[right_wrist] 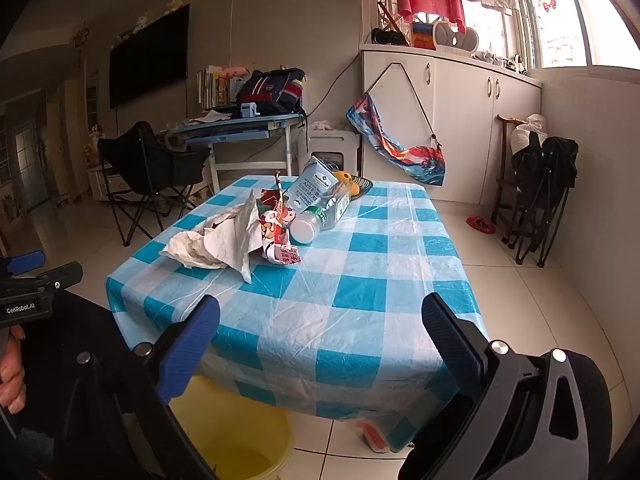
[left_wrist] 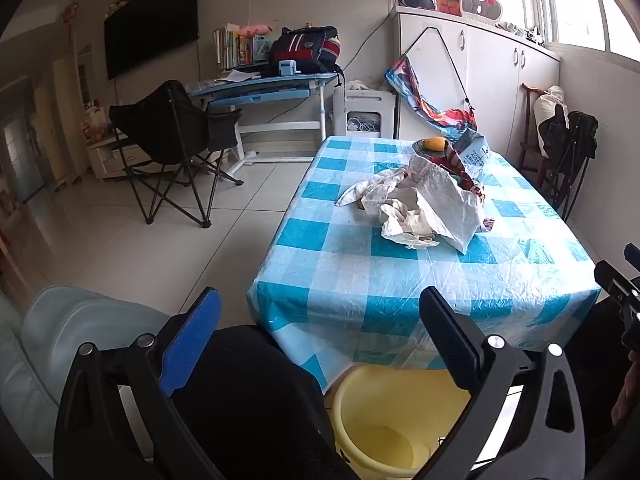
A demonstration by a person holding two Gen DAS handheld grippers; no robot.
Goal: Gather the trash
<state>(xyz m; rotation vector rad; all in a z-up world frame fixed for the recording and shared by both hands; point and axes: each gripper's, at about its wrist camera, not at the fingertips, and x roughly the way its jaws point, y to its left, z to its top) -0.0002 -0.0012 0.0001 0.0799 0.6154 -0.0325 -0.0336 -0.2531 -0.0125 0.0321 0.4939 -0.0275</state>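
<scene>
Hovering short of the near edge of the counter [right_wrist: 360, 292], the right gripper [right_wrist: 320, 344] has its jaws spread wide with nothing between them. The left gripper [left_wrist: 320, 340] is likewise released and empty, held above a yellow bucket [left_wrist: 384, 432] that stands on the floor under the counter's near edge.

A blue-and-white checked cloth covers the counter. The trash sits in a heap towards its far half: crumpled white paper [right_wrist: 218, 246] nearest, a red printed wrapper [right_wrist: 276, 236] touching its right side, then a clear plastic bottle [right_wrist: 320, 218] lying on its side with its white cap facing the cameras, and a pale blue milk carton [right_wrist: 314, 186] leaning behind it. A dish with yellow fruit [left_wrist: 434, 145] is just beyond the heap, near the far edge.
</scene>
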